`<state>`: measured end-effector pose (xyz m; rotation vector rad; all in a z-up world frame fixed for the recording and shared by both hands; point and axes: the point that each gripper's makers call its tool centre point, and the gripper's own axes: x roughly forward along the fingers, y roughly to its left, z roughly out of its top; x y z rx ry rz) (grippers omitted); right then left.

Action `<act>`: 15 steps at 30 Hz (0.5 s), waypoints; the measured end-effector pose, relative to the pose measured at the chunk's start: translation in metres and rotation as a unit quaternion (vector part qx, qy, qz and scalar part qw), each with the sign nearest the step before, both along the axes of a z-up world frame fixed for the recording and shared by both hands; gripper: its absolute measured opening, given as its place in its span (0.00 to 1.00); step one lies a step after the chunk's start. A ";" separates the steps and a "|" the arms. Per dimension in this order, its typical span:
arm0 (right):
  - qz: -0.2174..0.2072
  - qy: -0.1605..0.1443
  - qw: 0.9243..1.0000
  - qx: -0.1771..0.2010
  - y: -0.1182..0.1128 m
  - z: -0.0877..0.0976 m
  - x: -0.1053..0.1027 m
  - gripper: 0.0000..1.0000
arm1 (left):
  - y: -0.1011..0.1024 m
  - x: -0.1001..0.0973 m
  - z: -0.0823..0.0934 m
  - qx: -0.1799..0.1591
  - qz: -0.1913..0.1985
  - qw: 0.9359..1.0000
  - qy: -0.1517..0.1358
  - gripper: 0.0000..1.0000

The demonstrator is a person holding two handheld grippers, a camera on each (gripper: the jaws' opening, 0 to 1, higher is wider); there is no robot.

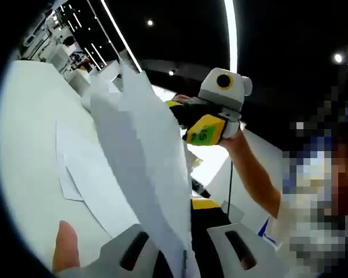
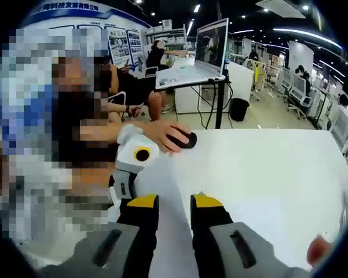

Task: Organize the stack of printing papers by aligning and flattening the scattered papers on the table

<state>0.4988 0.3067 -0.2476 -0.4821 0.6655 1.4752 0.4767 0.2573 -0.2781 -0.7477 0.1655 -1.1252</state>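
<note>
A stack of white printing papers [image 1: 142, 145] stands on edge above the table, bowed and tilted. My left gripper [image 1: 179, 223] is shut on its near lower edge, and the sheets hide the left jaw's tip. My right gripper [image 1: 205, 130], yellow-tipped, comes in from the right and pinches the stack's far edge. In the right gripper view the right gripper [image 2: 174, 204] has the thin white paper [image 2: 172, 243] running between its yellow-tipped jaws, and the left gripper [image 2: 130, 174] sits just beyond on the left. Loose sheets [image 1: 84, 174] lie flat on the white table [image 1: 29, 133].
A person's hand rests on a black mouse [image 2: 182, 139] at the table's far side. Behind it a desk carries a monitor [image 2: 211, 43], and a black bin [image 2: 238, 109] stands on the floor. A thumb [image 1: 63, 249] shows beside my left jaw.
</note>
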 end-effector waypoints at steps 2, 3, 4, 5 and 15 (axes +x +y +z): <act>0.005 -0.001 1.000 0.008 -0.004 0.001 0.002 0.19 | -0.001 -0.001 -0.001 0.001 0.001 1.000 0.001 0.06; -0.003 0.013 1.000 0.024 -0.003 0.004 0.002 0.19 | -0.001 -0.001 -0.001 0.001 0.002 1.000 0.000 0.06; -0.008 0.017 0.999 0.031 -0.004 0.006 0.003 0.19 | -0.001 -0.001 -0.001 0.000 0.002 1.000 0.001 0.06; -0.010 0.018 0.999 0.049 -0.006 0.012 0.005 0.19 | -0.002 -0.002 -0.001 0.000 0.002 1.000 0.001 0.06; -0.045 0.010 0.940 0.338 -0.043 0.119 0.016 0.21 | 0.000 -0.002 0.002 -0.012 0.005 1.000 0.003 0.06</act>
